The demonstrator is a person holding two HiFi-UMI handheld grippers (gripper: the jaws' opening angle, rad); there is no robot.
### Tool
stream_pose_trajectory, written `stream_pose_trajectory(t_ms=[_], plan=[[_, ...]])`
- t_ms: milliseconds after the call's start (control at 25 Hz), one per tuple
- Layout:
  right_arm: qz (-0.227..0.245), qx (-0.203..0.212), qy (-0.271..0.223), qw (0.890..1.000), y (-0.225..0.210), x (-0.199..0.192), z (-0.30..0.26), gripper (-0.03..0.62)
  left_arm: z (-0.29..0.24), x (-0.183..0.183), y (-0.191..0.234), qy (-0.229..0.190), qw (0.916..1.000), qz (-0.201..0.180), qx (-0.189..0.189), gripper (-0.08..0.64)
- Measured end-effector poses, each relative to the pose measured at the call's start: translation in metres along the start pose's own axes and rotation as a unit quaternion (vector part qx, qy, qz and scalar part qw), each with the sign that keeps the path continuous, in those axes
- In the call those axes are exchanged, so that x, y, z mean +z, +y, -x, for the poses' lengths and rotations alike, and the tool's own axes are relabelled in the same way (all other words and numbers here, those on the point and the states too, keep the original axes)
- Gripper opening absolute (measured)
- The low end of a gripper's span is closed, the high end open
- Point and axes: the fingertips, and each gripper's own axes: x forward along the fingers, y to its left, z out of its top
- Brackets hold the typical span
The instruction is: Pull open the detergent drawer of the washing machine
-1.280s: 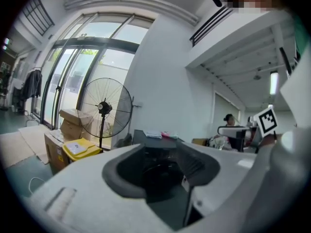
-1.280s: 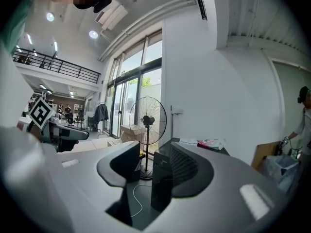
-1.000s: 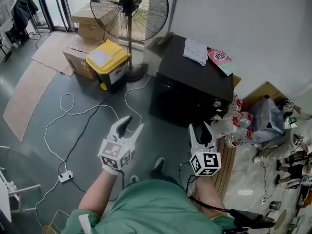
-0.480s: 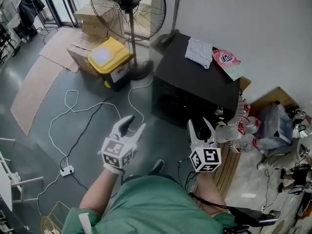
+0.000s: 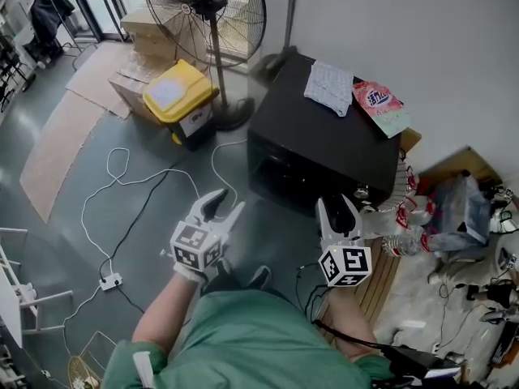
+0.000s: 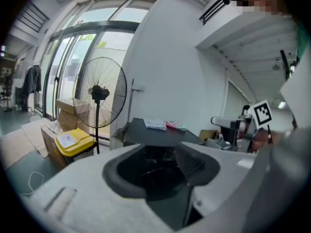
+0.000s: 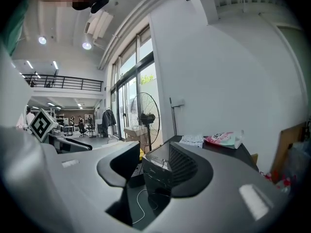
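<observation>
**Both tongs open, drawer not yet reached**

The left gripper (image 5: 224,207) hangs empty, jaws apart. Right of it and farther off stands the black washing machine (image 5: 302,132). Its detergent drawer is probably light, stiff plastic, best hooked at its front lip and drawn straight out. The right gripper (image 5: 336,209), jaws also apart and empty, is near the machine's front. That dark front is foreshortened, so the drawer cannot be made out.

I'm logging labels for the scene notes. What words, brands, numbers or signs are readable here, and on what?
None can be read.
White print on the pink packet atop the washer: too blurred.
The lid label of the yellow bin: too small.
Its side label: too small.
The marker cubes: square codes, no words.
</observation>
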Motion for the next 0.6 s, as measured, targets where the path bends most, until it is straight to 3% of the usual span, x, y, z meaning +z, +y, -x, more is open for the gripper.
stream_pose_trajectory(t_ms=[360, 480, 600], plan=[[0.011, -0.033, 0.017, 0.999, -0.017, 0.001, -0.035, 0.176, -0.067, -0.022, 0.043, 0.02, 0.9961, 0.043, -0.075, 0.203], [0.021, -0.049, 0.024, 0.998, -0.022, 0.007, -0.054, 0.175, -0.099, -0.033, 0.064, 0.033, 0.9895, 0.067, -0.123, 0.206], [0.025, -0.068, 0.035, 0.997, -0.03, 0.012, -0.075, 0.175, -0.132, -0.042, 0.08, 0.046, 0.9773, 0.106, -0.178, 0.206]])
